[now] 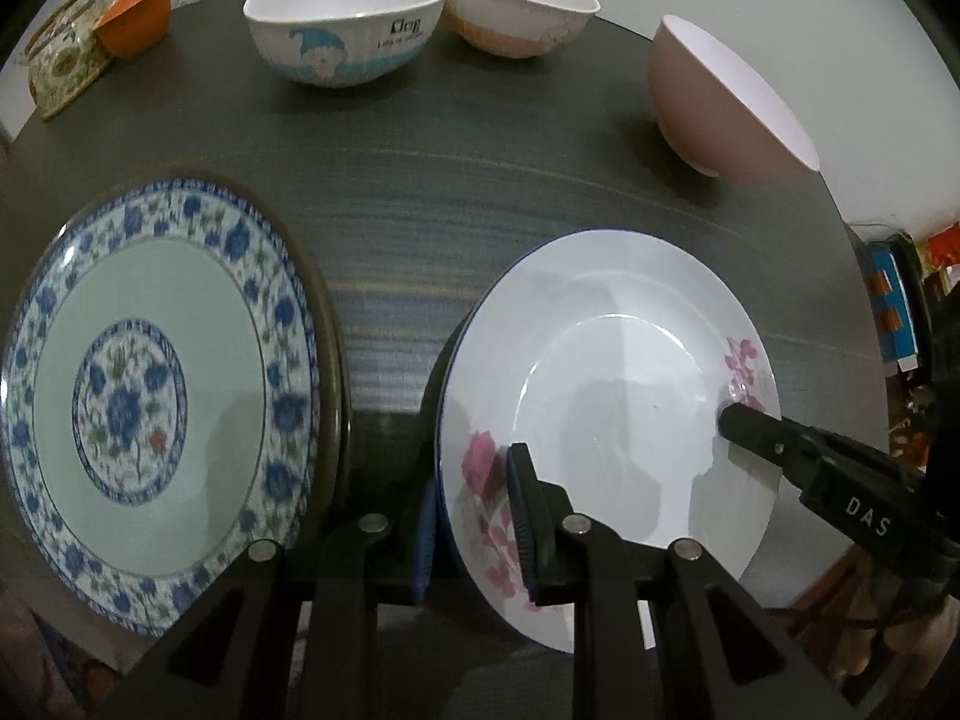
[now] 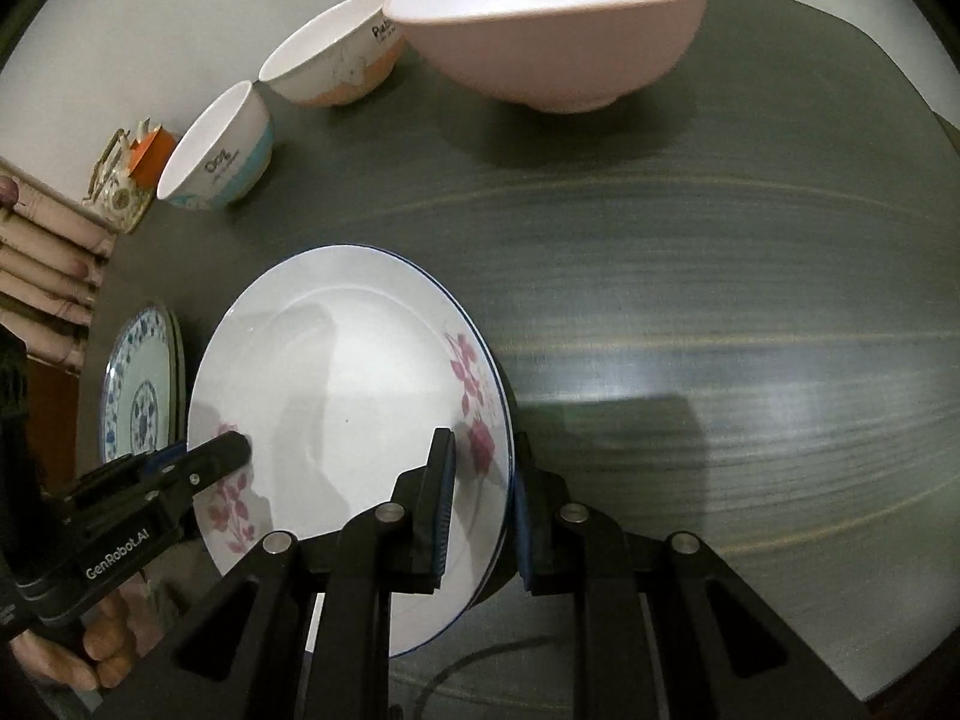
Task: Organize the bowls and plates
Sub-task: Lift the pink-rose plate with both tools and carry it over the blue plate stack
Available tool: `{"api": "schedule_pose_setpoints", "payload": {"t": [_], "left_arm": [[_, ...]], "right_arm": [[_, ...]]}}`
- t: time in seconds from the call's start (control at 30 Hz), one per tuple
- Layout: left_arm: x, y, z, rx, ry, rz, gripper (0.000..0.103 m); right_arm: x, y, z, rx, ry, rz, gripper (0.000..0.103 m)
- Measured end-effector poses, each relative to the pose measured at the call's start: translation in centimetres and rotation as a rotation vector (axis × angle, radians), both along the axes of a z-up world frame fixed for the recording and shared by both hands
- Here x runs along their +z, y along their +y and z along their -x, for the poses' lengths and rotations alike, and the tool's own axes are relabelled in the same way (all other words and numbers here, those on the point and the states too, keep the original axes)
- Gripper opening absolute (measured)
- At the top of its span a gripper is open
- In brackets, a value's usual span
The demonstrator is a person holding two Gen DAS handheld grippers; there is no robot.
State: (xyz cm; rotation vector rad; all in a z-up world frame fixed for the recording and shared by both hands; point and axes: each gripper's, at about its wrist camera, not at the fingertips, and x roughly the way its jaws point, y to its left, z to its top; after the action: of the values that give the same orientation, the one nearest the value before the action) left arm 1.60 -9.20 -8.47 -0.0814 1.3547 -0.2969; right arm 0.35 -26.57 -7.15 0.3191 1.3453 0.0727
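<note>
A white plate with pink flowers (image 1: 624, 360) (image 2: 336, 372) is held from both sides over the dark table (image 1: 480, 180). My left gripper (image 1: 474, 534) is shut on its left rim, one finger above the rim and one below. The right gripper (image 2: 483, 510) is shut on the opposite rim in the same way. Each gripper also shows in the other's view, the right gripper (image 1: 729, 420) and the left gripper (image 2: 228, 456). A blue floral plate (image 1: 150, 396) (image 2: 141, 396) lies to the left, on top of a dark-rimmed plate.
Three bowls stand along the far edge: a cartoon bowl (image 1: 342, 30), an orange-and-white bowl (image 1: 516, 6) and a large pink bowl (image 1: 720, 96). A patterned teapot (image 1: 66, 54) and an orange bowl (image 1: 135, 18) sit at the far left corner. A hand (image 2: 90, 648) holds the left gripper.
</note>
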Motion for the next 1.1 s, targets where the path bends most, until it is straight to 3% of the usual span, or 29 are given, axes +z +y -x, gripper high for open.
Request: {"api": "schedule_pose_setpoints", "payload": {"t": [0.43,0.7,1.1], "left_arm": [[-0.1,0.8,1.4,-0.003,-0.029,0.013,0.018],[2.0,3.3,3.5,0.0,-0.045,0.007,0.018],[3.6,4.0,2.7,0.006,-0.073,0.017,0.017]], "right_arm": [[0.5,0.9,2.3,0.004,0.0,0.022,0.017],[1.4,1.3,2.4,0.005,-0.025,0.046,0.015],[2.5,1.2,2.5,-0.001,-0.051,0.054,0.014]]}}
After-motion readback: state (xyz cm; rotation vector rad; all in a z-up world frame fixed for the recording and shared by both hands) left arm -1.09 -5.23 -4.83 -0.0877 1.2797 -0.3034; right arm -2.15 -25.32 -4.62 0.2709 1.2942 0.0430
